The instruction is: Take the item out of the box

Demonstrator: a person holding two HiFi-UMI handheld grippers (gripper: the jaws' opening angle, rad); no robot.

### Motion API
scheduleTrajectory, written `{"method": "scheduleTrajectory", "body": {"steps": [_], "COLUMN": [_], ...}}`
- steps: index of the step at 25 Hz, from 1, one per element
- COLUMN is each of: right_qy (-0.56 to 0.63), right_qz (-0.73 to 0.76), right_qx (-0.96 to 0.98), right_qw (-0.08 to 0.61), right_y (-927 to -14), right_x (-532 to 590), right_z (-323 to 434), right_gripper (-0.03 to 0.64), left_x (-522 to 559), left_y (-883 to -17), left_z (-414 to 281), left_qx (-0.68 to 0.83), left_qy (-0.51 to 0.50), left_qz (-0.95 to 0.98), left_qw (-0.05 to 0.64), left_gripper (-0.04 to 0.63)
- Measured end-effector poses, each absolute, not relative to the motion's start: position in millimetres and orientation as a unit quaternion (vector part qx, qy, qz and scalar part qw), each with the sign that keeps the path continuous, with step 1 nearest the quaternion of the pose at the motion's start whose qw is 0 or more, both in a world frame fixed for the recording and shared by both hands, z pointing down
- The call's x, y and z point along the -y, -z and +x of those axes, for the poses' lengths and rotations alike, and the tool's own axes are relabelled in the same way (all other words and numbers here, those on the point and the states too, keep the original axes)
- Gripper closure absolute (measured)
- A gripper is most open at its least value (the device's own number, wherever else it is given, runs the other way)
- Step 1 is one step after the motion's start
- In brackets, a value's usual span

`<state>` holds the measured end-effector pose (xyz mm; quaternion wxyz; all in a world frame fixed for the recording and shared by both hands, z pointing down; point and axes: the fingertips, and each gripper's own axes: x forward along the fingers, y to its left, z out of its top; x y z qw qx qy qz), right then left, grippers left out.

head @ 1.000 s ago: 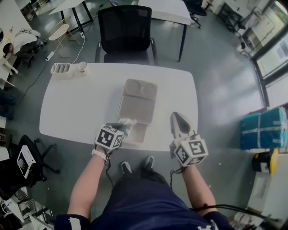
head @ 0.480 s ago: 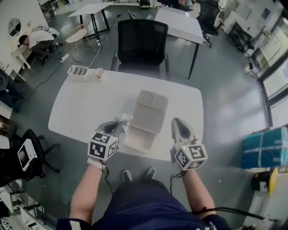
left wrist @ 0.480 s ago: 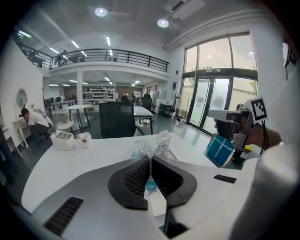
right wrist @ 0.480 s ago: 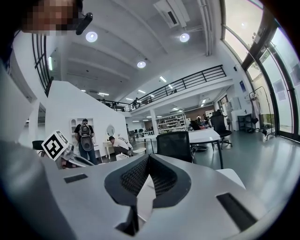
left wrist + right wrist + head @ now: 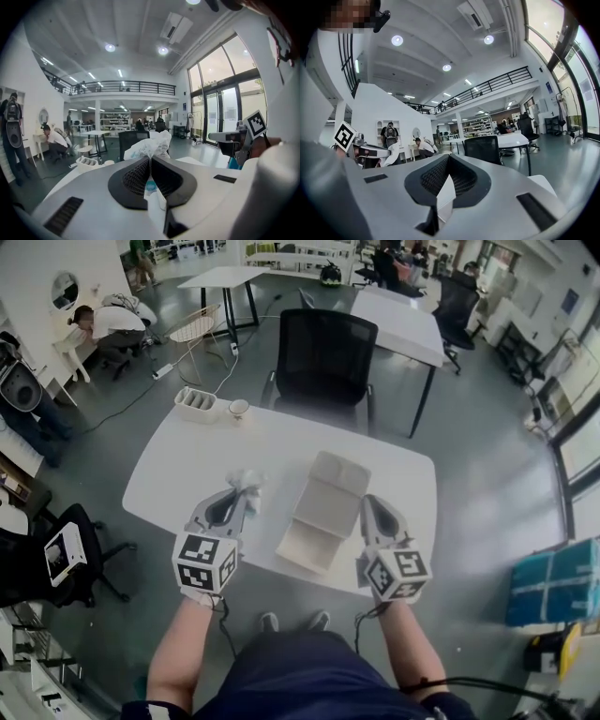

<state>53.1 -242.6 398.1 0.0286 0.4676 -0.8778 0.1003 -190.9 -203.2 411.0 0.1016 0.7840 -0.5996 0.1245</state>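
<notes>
A beige cardboard box (image 5: 323,507) lies open in the middle of the white table (image 5: 178,470). My left gripper (image 5: 242,493) is left of the box and shut on a crumpled white plastic bag (image 5: 248,481). That bag (image 5: 151,144) bulges out beyond the closed left gripper (image 5: 150,160) in the left gripper view, with a teal mark between the pads. My right gripper (image 5: 367,504) sits close against the box's right edge. In the right gripper view the right gripper (image 5: 447,160) has its jaws together, and I make out no item in them.
A black office chair (image 5: 323,357) stands behind the table. A white holder (image 5: 199,404) and a small cup (image 5: 238,408) sit at the far left corner. Another chair (image 5: 56,559) is on the floor to the left. More tables and people are farther back.
My left gripper has carried the bag from the box's near end out to the left of it. The right gripper now lies closer to the box's right edge. The head view has tilted up.
</notes>
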Motion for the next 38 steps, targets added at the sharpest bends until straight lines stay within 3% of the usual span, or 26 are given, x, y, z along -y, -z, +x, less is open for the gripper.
{"method": "scheduleTrajectory", "body": {"steps": [12,38], "right_qy": [-0.07,-0.049], "right_qz": [0.443,0.457], "right_qx": [0.894,0.888], "right_qw": [0.012,0.019], "right_y": [-365,-360], "right_x": [233,229], "right_z": [13,3], "right_gripper": [0.6,0.6], "left_x": [188,193], "left_y": [-361,-369], "left_z": [-228,-247], "left_qx": [0.632,0.623], "left_qy": [-0.067,-0.064], "left_qz": [0.77,0.778], "left_qw": [0.049,0.049], "left_gripper": [0.555,0.555]}}
